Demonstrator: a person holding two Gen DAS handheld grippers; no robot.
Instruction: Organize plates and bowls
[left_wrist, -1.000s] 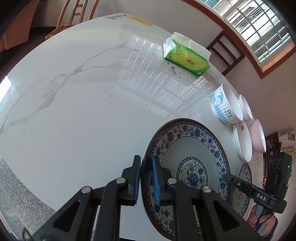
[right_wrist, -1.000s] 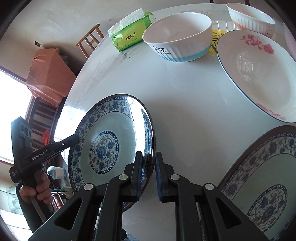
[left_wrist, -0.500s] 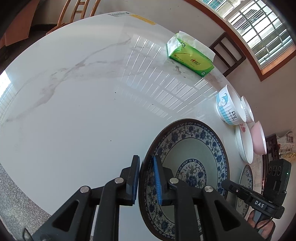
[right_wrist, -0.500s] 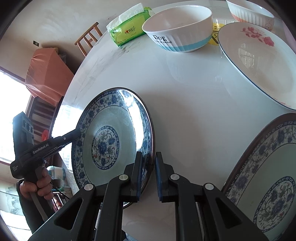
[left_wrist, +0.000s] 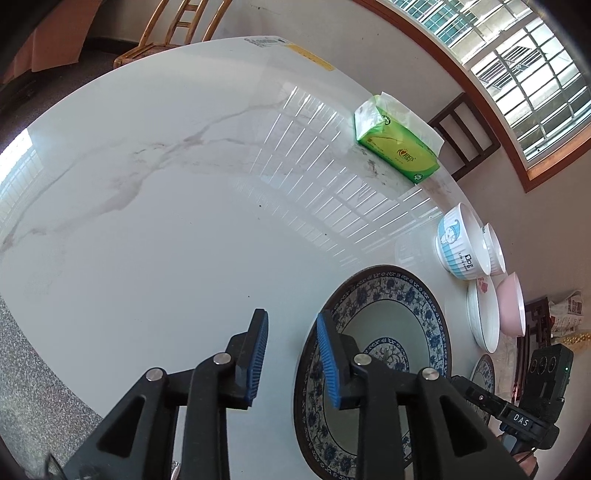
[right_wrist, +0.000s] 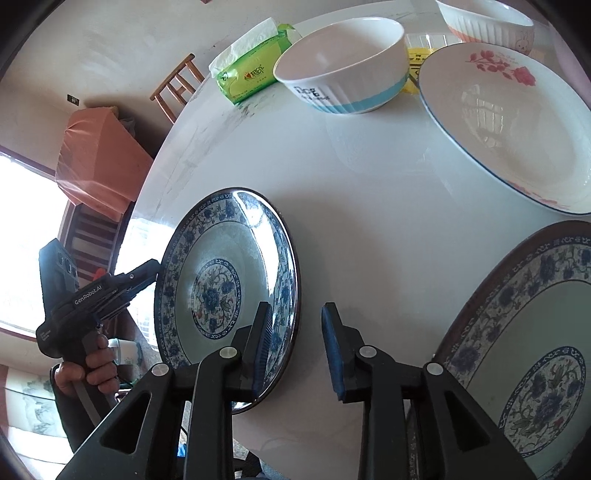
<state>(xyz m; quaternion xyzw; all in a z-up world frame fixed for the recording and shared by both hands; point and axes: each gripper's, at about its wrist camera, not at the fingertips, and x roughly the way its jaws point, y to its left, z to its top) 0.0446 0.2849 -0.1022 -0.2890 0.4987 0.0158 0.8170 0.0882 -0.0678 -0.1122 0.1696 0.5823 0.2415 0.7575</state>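
Round counter (left_wrist: 166, 229): glossy white stone with grey veining, window glare across it.

Blue-and-white plate (left_wrist: 388, 332) lies flat on the counter between the two grippers. Glazed ceramic, shallow dish form, dark rim, floral band and central medallion; nothing in it.

Left gripper (left_wrist: 291, 354): jaws opening, ribbed blue pads parted to a modest gap. The plate's left rim sits in that gap, close to the right-hand pad; neither pad presses on it.

Right gripper (right_wrist: 295, 347): jaws opening, the plate's right rim (right_wrist: 291, 280) between the pads, left pad over the plate's well, no grip.

A second blue-and-white plate (right_wrist: 535, 350), same pattern, lies to the right on the counter, empty.

Beyond it, a white plate with red flowers (right_wrist: 509, 140), thin blue edge line, smooth glaze, empty. A ribbed white bowl with a light blue band (right_wrist: 343, 66) stands upright, empty. Behind it, a ribbed white bowl with an orange base (right_wrist: 487, 22). A pink bowl (left_wrist: 511, 306) stands by the flowered plate.

Green soft-pack of tissues (left_wrist: 397, 147), one white sheet protruding, near the counter's far edge.
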